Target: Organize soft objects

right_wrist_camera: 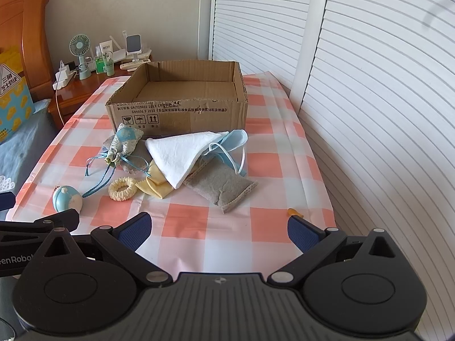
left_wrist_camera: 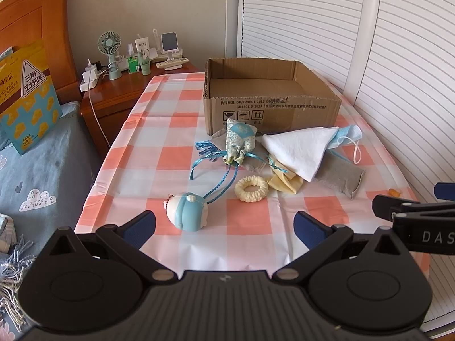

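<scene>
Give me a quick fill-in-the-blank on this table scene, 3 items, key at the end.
1. The cardboard box holds ____ soft objects so far.
2. The white cloth lies partly on top of the ____ cloth.
3. Both the left gripper and the right gripper have their jaws ____.

Missing words: no; yellow; open

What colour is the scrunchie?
The ruffled fabric scrunchie ring is pale cream-yellow, clearest in the left wrist view.
</scene>
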Tool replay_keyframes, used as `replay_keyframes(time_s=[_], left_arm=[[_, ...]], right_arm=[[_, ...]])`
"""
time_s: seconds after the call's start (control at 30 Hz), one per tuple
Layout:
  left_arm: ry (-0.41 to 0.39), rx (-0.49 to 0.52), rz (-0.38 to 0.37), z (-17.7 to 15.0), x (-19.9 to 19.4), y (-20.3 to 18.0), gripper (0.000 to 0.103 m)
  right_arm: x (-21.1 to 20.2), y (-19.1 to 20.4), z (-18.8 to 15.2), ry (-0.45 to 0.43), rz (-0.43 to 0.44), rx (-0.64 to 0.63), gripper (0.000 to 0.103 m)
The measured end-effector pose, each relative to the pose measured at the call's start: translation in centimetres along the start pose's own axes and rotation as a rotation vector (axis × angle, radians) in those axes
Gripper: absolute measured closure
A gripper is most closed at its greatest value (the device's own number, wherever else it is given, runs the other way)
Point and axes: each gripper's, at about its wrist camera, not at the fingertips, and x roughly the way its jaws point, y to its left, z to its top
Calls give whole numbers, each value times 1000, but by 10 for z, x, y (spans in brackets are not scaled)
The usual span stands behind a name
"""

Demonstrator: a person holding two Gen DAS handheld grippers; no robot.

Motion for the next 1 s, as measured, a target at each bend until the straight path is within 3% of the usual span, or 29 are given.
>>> replay_keyframes(time_s=[1.0], left_arm=[[-21,15,-22,7,4,-3,1]], right_arm=[[5,1,2,-16,-1,-13,0]])
